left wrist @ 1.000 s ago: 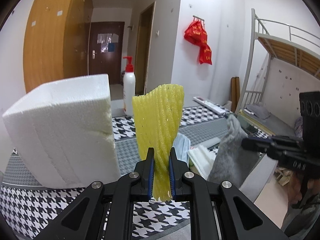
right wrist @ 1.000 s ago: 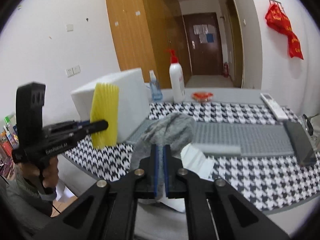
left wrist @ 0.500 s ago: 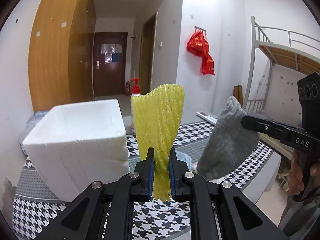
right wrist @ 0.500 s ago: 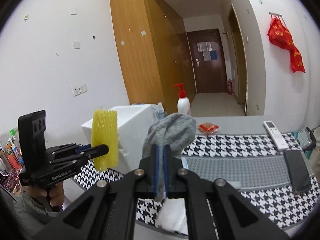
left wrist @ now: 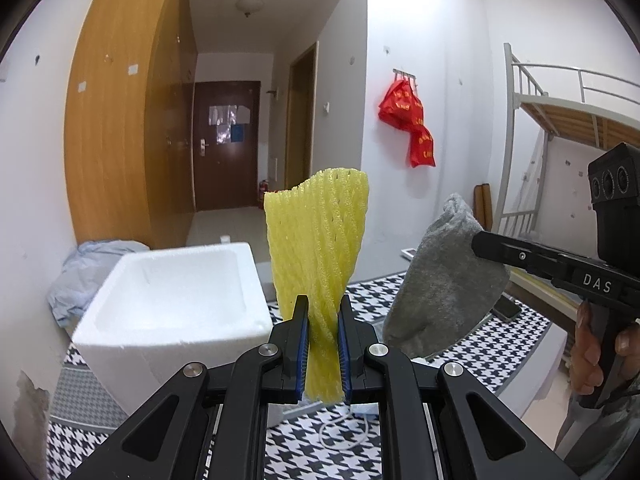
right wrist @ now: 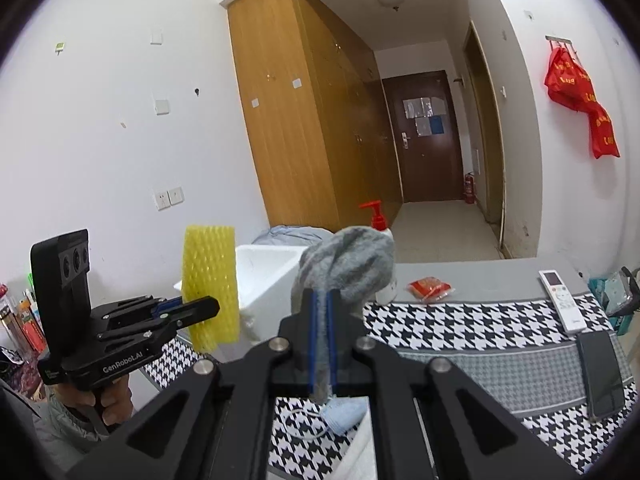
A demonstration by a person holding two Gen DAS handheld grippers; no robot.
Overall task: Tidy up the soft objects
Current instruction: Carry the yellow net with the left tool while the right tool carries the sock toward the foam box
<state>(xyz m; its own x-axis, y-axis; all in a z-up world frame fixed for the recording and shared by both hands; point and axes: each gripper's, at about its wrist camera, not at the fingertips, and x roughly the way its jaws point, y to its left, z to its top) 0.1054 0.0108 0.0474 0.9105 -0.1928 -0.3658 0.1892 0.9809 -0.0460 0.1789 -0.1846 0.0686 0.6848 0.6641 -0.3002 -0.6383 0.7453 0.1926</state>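
Jaws clamped both sides: my left gripper (left wrist: 323, 344) pinches the yellow foam net (left wrist: 318, 248) low, my right gripper (right wrist: 321, 344) the limp grey sock (right wrist: 348, 264), both featherlight and squashy, aloft near the foam box (left wrist: 172, 300).

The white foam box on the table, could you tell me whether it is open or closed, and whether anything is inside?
Open and apparently empty: the foam box has no lid, and its visible white hollow shows nothing inside.
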